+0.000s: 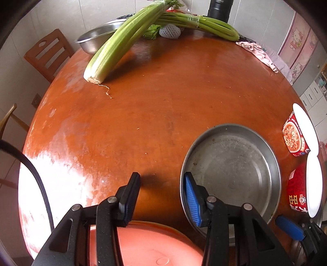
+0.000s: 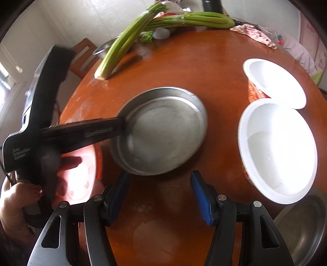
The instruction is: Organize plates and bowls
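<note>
A round steel pan [image 1: 233, 167] sits on the brown table; it also shows in the right wrist view [image 2: 161, 131]. My left gripper [image 1: 162, 199] is open, its right finger [image 1: 193, 201] over the pan's near-left rim, its left finger outside. A pink plastic plate [image 1: 147, 245] lies under it at the table's near edge, also in the right wrist view [image 2: 81, 180]. My right gripper [image 2: 160, 199] is open and empty, just short of the pan. Two instant-noodle bowls [image 2: 276, 153] [image 2: 273, 81] stand to the right.
Two celery bunches [image 1: 120, 43] lie at the back, one resting on a steel basin [image 1: 96, 38]. A black bottle [image 1: 219, 9], a pink cloth [image 1: 257, 52] and a foam-netted fruit [image 1: 169, 30] are at the far edge. Another steel bowl [image 2: 302, 227] sits near right. A wooden chair [image 1: 48, 53] stands left.
</note>
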{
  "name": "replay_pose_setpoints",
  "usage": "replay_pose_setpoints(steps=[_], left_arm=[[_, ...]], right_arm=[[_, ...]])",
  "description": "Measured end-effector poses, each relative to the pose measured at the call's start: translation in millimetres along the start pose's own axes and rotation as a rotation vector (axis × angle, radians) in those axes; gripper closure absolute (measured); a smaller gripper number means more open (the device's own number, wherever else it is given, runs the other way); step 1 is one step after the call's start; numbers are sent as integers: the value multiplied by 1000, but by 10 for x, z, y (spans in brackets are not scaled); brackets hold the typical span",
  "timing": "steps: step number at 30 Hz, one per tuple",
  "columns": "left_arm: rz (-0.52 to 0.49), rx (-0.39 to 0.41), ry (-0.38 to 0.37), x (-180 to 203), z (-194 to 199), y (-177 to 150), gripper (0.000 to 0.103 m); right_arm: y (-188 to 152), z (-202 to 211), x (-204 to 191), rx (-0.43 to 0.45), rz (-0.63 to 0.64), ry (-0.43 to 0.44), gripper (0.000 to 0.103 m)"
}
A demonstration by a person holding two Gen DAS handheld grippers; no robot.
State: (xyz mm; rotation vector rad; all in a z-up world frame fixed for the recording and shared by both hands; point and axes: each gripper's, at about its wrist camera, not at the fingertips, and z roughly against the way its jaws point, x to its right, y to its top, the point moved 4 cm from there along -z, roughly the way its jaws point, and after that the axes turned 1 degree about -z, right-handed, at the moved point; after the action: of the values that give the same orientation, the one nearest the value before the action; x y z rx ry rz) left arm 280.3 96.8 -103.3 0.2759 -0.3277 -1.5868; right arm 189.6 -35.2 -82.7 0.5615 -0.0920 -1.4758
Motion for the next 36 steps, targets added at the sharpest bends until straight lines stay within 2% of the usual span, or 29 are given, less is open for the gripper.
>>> replay_pose_setpoints(steps=[5, 11, 13, 14, 31, 36], left_arm=[[-3, 6, -61, 39, 21, -10, 59], [-50, 19, -84, 191, 24, -18, 60], [-66, 24, -104, 242, 31, -26, 71], [-73, 24, -120, 265, 35, -33, 72], [-56, 93, -144, 188, 283, -55, 72], [-65, 104, -192, 242, 373, -73, 72]], right_arm=[[30, -46, 25, -11, -40, -1, 39], [72, -114, -29, 5, -30, -38, 39], [80, -133, -51, 8, -21, -28, 39], [76, -140, -58, 8, -17, -20, 40], [129, 23, -162, 83, 29, 15, 39], [142, 122, -232, 110, 53, 51, 40]])
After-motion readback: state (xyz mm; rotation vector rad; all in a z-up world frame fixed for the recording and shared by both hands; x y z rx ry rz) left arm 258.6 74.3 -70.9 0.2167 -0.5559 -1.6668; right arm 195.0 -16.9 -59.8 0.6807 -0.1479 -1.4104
